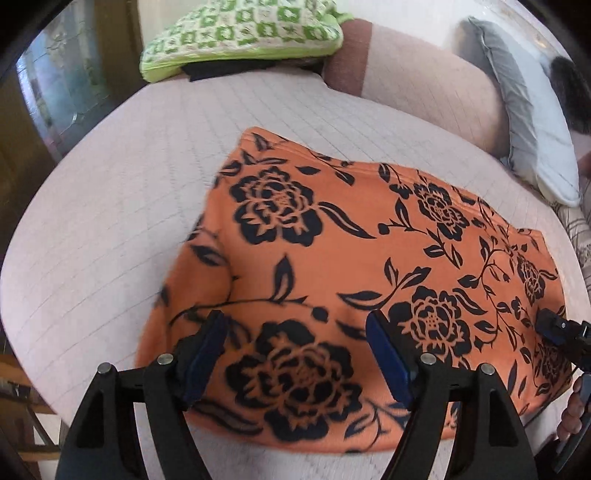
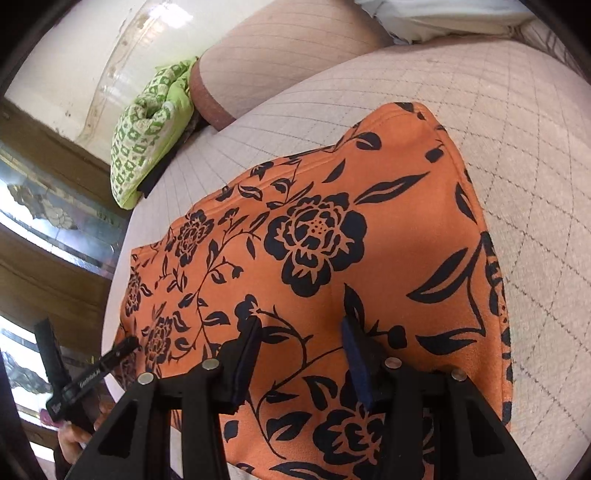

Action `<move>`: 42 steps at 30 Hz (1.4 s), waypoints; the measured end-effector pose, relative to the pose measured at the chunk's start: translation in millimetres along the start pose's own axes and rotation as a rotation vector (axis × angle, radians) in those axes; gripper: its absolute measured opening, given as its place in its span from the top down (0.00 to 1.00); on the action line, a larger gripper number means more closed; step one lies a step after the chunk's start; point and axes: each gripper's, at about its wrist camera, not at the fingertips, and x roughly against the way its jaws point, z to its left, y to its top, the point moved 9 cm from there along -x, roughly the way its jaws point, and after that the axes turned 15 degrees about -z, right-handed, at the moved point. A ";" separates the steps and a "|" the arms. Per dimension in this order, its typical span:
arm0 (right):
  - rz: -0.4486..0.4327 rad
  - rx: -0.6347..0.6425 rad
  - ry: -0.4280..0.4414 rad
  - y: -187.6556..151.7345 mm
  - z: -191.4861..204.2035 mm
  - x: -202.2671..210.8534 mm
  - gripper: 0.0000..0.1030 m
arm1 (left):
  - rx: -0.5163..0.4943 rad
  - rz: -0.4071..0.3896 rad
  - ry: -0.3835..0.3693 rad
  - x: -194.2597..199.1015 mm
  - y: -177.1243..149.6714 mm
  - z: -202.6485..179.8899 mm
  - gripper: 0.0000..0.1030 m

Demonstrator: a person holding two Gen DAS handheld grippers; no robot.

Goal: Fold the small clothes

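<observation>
An orange garment with a black flower print (image 1: 332,258) lies spread flat on a pale quilted cushion (image 1: 122,206); it also shows in the right wrist view (image 2: 332,251). My left gripper (image 1: 295,321) is open and empty, hovering just over the garment's near edge, towards its left end. My right gripper (image 2: 301,323) is open and empty over the garment's near edge at the other end. The right gripper's tip shows at the right edge of the left wrist view (image 1: 561,332). The left gripper shows at the lower left of the right wrist view (image 2: 96,373).
A green and white patterned cushion (image 1: 243,33) lies at the far end on something black. A pink bolster (image 1: 424,85) and a grey and white pillow (image 1: 532,122) line the back. The quilted cushion's edge (image 2: 122,266) drops off beside dark wooden furniture.
</observation>
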 end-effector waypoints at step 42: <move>-0.158 0.164 0.106 26.1 49.5 21.8 0.49 | 0.498 0.046 -0.086 17.4 -37.0 53.4 0.35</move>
